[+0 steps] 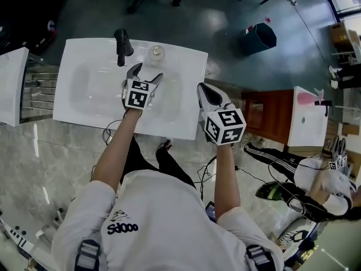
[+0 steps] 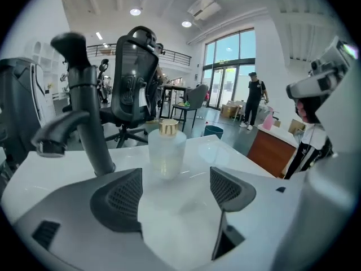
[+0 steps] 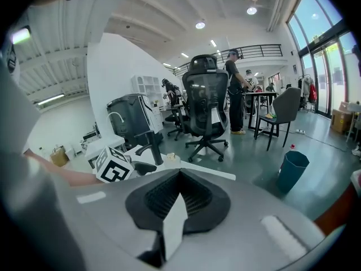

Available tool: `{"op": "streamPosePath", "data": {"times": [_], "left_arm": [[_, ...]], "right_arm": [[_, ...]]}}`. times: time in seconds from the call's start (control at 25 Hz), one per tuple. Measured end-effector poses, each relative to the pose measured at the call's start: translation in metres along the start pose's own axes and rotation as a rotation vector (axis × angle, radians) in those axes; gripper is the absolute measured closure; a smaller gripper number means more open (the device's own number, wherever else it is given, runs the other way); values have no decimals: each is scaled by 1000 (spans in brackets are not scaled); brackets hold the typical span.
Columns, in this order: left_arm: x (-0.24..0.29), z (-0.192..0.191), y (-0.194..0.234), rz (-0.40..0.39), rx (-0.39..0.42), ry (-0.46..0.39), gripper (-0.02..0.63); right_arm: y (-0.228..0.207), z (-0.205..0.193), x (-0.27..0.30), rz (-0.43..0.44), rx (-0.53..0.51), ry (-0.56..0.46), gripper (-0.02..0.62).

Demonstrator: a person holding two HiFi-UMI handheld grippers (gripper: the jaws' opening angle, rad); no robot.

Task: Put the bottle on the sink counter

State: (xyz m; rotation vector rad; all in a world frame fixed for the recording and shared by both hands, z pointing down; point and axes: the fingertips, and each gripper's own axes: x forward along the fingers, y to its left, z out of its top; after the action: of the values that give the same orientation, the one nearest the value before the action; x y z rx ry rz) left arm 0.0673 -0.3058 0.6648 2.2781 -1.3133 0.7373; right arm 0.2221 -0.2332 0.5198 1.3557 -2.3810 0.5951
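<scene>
A frosted bottle with a gold cap stands upright on the back rim of the white sink counter, just right of the black faucet. My left gripper hovers over the basin a short way in front of the bottle, open and empty. In the left gripper view the bottle stands beyond the left gripper, clear of both pads, beside the faucet. My right gripper hangs at the counter's right edge, shut on nothing. The right gripper view shows the right gripper with its jaws together and the bottle far off.
A blue bin stands on the floor beyond the counter. A wooden cabinet and a second white sink are to the right. Office chairs stand behind the counter. Another person with grippers is at the lower right.
</scene>
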Motion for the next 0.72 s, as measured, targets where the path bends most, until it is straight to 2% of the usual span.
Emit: {"op": "streamPosePath", "data": {"times": [0.2, 0.28, 0.36, 0.72], "left_arm": [[-43, 15, -21, -74, 97, -86, 245], [-61, 28, -23, -90, 118, -138, 292], [-80, 40, -21, -93, 124, -187, 334], [-171, 92, -13, -59, 148, -379, 449]], "right_arm": [[5, 12, -22, -10, -30, -38, 586], [7, 24, -27, -15, -55, -73, 586], [11, 38, -33, -18, -76, -114, 586], [42, 81, -61, -17, -172, -214, 586]]}}
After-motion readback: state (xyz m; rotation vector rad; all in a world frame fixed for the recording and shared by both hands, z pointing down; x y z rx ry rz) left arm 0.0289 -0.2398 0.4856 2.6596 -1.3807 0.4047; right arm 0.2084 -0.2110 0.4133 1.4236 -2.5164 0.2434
